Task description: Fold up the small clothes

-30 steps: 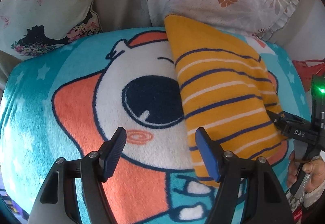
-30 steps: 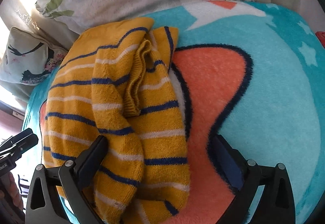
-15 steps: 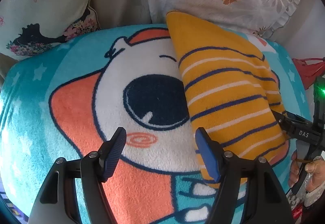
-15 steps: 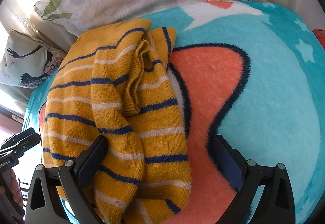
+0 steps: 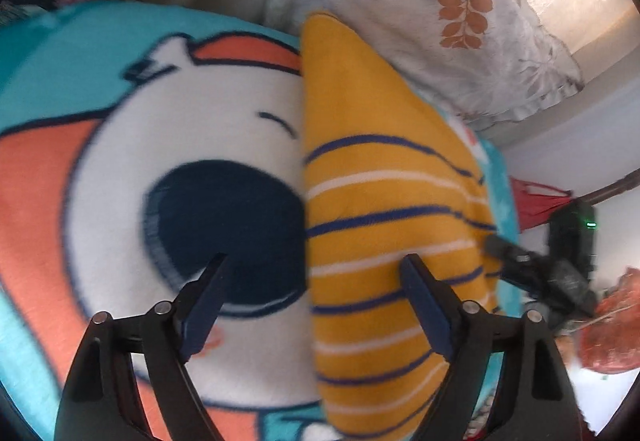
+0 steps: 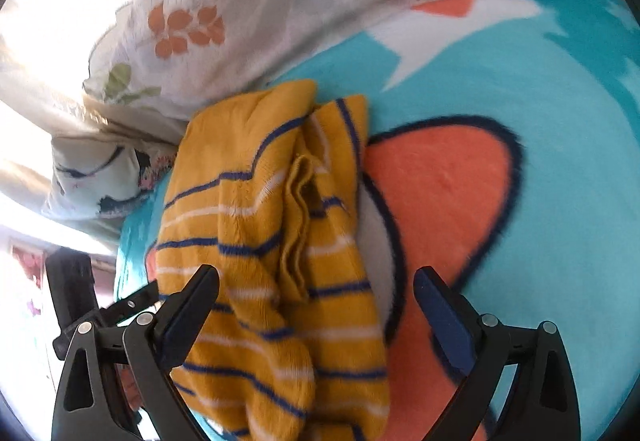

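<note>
Sweater (image 6: 276, 241) lies folded on blanket (image 6: 520, 121) — both grippers (image 5: 314, 281) (image 6: 316, 293) gape, empty.

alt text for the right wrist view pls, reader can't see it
A folded mustard-yellow striped sweater lies on a cartoon fleece blanket, below the open right claw, which holds nothing. A floral pillow sits behind; the left claw pokes in at left.

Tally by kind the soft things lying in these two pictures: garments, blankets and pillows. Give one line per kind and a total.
Garments: 1, the yellow striped sweater
Blankets: 1, the cartoon blanket
Pillows: 2, the leaf-print pillow and the silhouette-print pillow
Total: 4
</note>
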Available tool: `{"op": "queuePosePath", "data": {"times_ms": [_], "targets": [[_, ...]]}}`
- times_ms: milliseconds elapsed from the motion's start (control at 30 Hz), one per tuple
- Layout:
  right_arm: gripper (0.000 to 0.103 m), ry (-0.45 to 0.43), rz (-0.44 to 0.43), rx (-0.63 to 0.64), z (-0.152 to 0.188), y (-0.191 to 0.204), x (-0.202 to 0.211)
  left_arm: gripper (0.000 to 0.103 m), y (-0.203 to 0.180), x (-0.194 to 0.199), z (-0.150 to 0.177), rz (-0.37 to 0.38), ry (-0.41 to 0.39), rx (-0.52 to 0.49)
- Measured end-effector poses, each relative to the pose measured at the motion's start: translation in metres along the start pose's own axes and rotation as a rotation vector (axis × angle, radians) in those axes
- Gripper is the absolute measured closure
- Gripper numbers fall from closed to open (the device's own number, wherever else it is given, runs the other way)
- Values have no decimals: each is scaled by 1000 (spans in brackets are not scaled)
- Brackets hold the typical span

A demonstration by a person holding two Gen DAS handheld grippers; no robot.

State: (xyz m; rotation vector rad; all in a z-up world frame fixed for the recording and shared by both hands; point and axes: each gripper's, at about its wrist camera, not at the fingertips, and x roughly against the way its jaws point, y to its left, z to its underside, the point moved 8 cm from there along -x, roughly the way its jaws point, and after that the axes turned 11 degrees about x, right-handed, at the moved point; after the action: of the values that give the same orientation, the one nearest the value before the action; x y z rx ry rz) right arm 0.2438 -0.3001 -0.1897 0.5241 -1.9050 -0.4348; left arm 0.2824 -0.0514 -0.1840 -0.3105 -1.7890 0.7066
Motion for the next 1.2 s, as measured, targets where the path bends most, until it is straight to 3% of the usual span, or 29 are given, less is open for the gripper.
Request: {"op": "queuePosePath", "data": {"times_ms": [133, 200, 233, 333, 367, 433, 633, 767, 867, 1000, 1067, 1200], "targets": [[8, 5, -6, 44, -15, 12, -24, 15, -19, -26, 4, 147, 110, 31], [11, 12, -14, 48, -20, 17, -30, 17, -29, -35, 9, 177, 127, 47], [21, 24, -21, 42, -21, 20, -34, 21, -33, -36, 11, 169, 112, 52], [38, 43, -27, 41, -24, 33, -36, 43, -42, -20, 13, 181, 69, 55], [41, 45, -33, 46, -24, 39, -35, 49, -44, -13, 13, 189, 62, 57], [44, 42, -59, 66, -23, 54, -31, 51, -45, 1, 11, 190, 40, 56], [46, 47, -108, 162, -10, 108, -39, 51, -28, 45, 15, 87, -54, 20], [46, 63, -110, 181, 7, 127, -59, 51, 3, 50, 20, -11, -70, 22], [46, 50, -58, 163, 10, 123, -64, 51, 23, 50, 24, -78, -64, 37], [42, 42, 27, 127, 16, 109, -60, 50, 33, 62, 31, -82, -73, 43], [33, 33, 66, 109, 18, 101, -54, 48, 31, 69, 32, -78, -85, 42], [33, -18, 177, 131, 16, 100, -21, 45, 39, 89, 36, -96, -136, 62]]}}
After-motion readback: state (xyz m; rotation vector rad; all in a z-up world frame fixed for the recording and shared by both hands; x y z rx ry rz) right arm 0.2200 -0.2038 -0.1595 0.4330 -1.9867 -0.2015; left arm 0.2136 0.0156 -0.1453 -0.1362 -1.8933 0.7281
